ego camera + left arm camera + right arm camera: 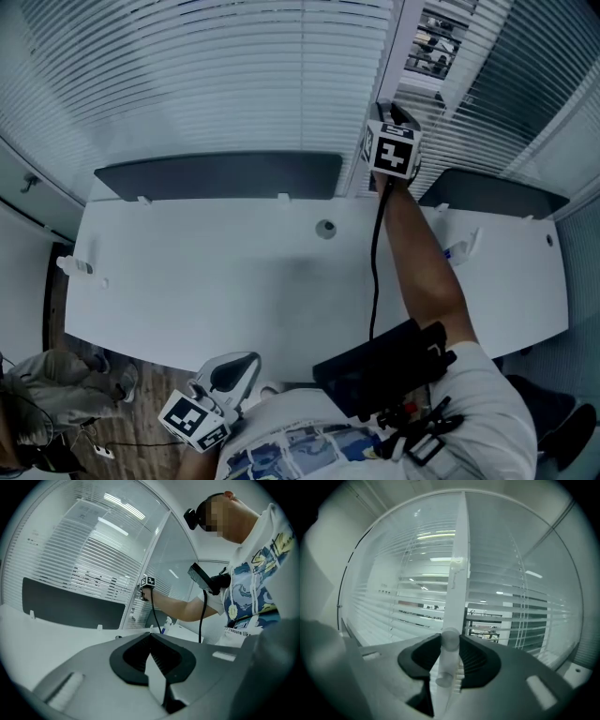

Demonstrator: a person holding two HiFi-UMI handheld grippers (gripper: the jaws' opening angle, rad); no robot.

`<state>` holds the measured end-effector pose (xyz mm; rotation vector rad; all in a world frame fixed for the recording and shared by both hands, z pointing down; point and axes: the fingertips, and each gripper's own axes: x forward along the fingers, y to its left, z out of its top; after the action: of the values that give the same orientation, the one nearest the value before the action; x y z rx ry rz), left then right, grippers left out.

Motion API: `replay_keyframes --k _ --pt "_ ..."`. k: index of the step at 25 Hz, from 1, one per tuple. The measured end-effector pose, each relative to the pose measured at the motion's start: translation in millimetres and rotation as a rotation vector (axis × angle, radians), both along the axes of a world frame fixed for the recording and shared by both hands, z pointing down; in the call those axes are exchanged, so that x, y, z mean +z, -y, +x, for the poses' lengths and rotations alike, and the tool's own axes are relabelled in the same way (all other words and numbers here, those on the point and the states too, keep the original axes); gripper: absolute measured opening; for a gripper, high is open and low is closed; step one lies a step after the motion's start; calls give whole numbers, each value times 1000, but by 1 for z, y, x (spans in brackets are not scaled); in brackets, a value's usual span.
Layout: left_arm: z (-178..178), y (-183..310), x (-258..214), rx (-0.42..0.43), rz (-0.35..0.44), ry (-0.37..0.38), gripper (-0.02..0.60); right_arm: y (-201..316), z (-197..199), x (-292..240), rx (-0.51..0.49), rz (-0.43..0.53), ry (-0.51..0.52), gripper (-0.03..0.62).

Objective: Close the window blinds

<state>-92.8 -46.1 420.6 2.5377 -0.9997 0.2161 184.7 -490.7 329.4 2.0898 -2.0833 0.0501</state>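
Observation:
White slatted blinds (pixel 234 84) cover the window behind the desk, and a second set (pixel 506 94) hangs right of the window post (pixel 401 47). Through the open slats the room beyond shows in the right gripper view. A thin clear blind wand (pixel 453 597) hangs in front of the post. My right gripper (pixel 450 641) is raised at the post (pixel 392 117) with its pads pressed on the wand's lower end. My left gripper (pixel 230 373) hangs low by the desk's near edge, jaws (pixel 151 641) together with nothing in them.
A white desk (pixel 234 281) lies between me and the window. Dark low panels (pixel 220 175) (pixel 492 194) stand along its back edge. On it are a round grommet (pixel 325 229), a small white bottle (pixel 75 266) at the left and a pen-like item (pixel 459 248) at the right.

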Motion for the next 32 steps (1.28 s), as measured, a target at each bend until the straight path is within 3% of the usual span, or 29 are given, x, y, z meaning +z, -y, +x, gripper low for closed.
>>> replay_keyframes --k 16,32 --pt "1 0 -1 -4 3 -1 2 2 -4 1 24 2 -387 124" --pt "-3 -10 -1 -17 5 -7 2 -1 -5 -1 20 -7 -304 124"
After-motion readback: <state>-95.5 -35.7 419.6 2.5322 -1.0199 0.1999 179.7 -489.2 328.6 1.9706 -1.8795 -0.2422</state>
